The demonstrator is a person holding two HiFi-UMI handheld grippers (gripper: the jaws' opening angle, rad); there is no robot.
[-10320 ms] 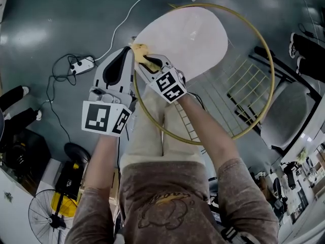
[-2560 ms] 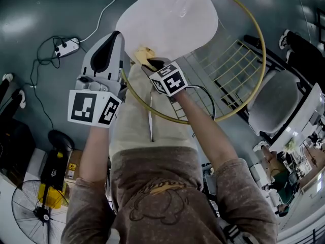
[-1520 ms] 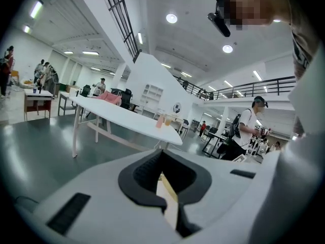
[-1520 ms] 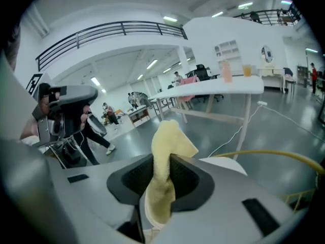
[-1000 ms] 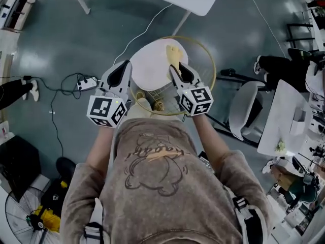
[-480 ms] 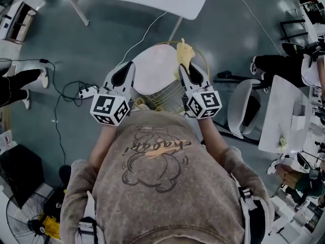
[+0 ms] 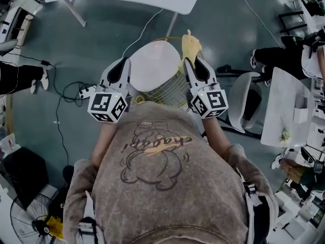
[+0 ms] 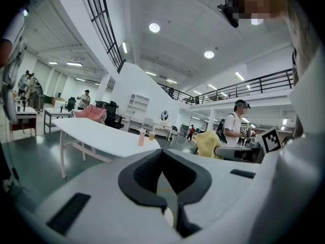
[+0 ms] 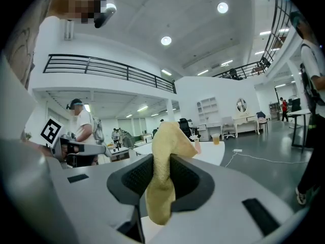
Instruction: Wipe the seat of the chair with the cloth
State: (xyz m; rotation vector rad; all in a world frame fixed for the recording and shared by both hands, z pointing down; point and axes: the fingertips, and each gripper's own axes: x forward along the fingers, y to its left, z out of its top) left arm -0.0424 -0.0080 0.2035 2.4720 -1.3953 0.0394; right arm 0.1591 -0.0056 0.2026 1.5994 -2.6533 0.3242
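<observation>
While the cloth (image 9: 165, 172) is hanging clamped between the jaws of my right gripper (image 7: 193, 61), just right of the chair seat (image 7: 152, 65), my left gripper (image 7: 122, 64) is hovering at its left edge, jaws pressed together on nothing, floor (image 7: 101, 29) lying open around.

Yellow cloth (image 9: 167, 141): soft, nubbly weave, matt.
Round white chair seat (image 7: 152, 65): smooth, faint sheen.
Gold wire chair frame (image 7: 172, 89): thin metal.
Right gripper (image 9: 161, 173) fingers (image 9: 86, 202): matt grey plastic; black textured pads (image 9: 187, 179).
</observation>
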